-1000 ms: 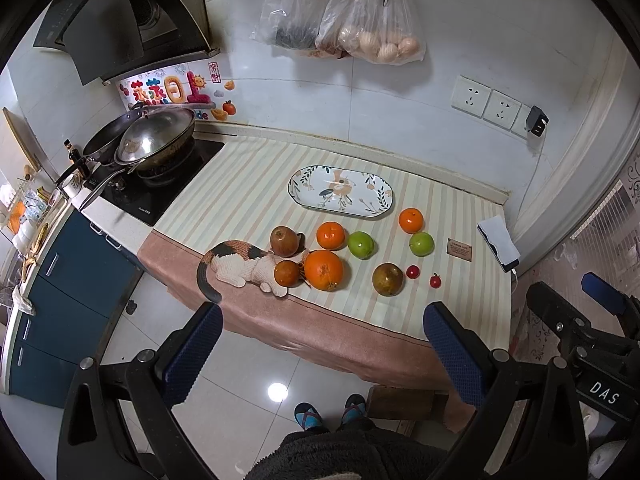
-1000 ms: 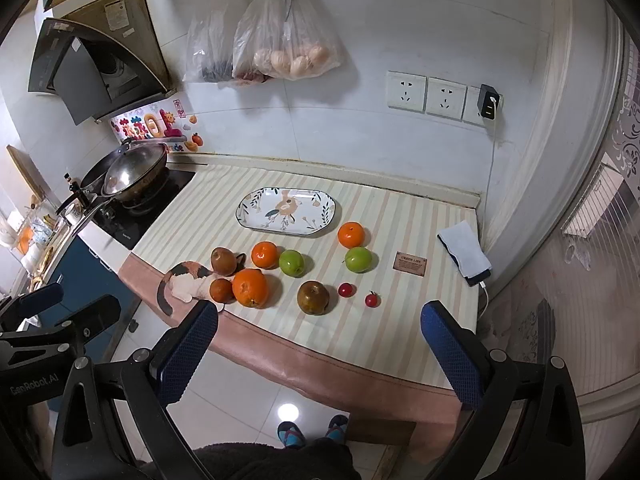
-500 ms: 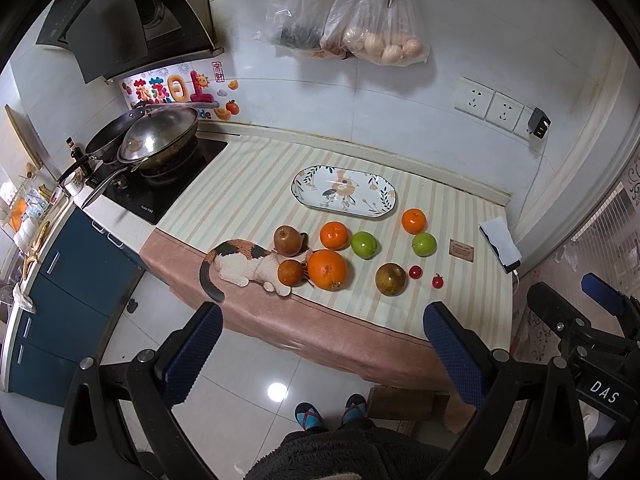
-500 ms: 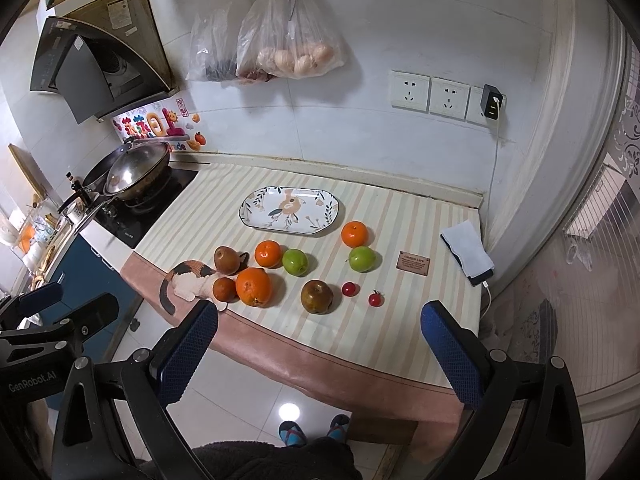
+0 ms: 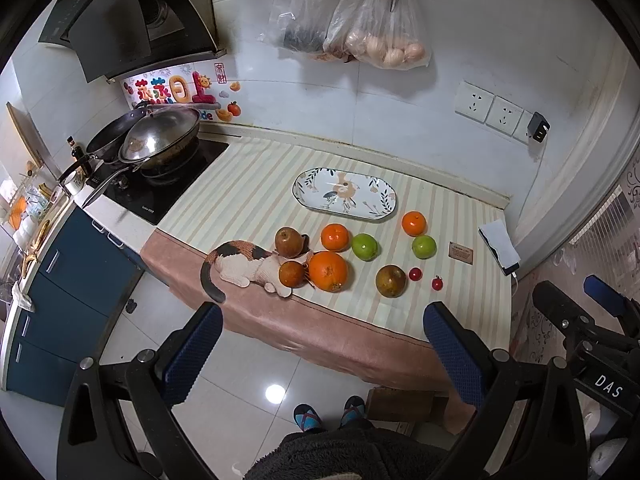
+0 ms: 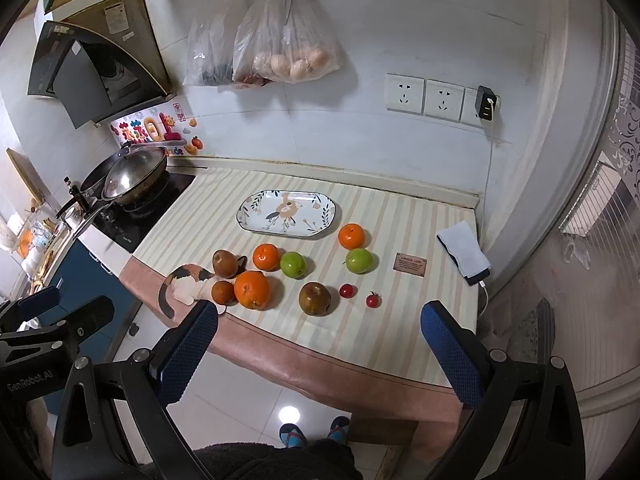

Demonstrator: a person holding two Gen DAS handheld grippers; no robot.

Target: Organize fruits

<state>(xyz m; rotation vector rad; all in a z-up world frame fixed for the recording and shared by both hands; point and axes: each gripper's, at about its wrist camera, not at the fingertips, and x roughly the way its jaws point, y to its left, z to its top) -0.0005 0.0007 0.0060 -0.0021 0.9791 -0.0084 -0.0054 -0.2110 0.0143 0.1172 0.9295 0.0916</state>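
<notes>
Several fruits lie on the striped tablecloth [image 5: 256, 200]: a big orange [image 5: 328, 271] [image 6: 252, 289], smaller oranges [image 5: 335, 237] [image 5: 414, 223], two green apples [image 5: 364, 246] [image 5: 424, 246], brown fruits [image 5: 391, 281] [image 5: 289, 241] [image 5: 292, 274] and two small red fruits [image 5: 415, 274] [image 5: 437, 282]. An empty patterned oval plate [image 5: 345, 194] [image 6: 287, 213] lies behind them. My left gripper [image 5: 322, 354] and right gripper [image 6: 318, 350] are both open and empty, held above the floor in front of the table, well short of the fruit.
A cat figure [image 5: 244, 264] lies at the table's front left against the fruits. A stove with a wok [image 5: 160, 142] is at the left. A small card [image 5: 461, 251] and a phone under a cloth [image 5: 500, 246] are at the right. Bags [image 5: 376, 20] hang on the wall.
Both grippers have drifted slightly closer to the table; the fruits appear a little larger and higher. Nothing on the table has moved.
</notes>
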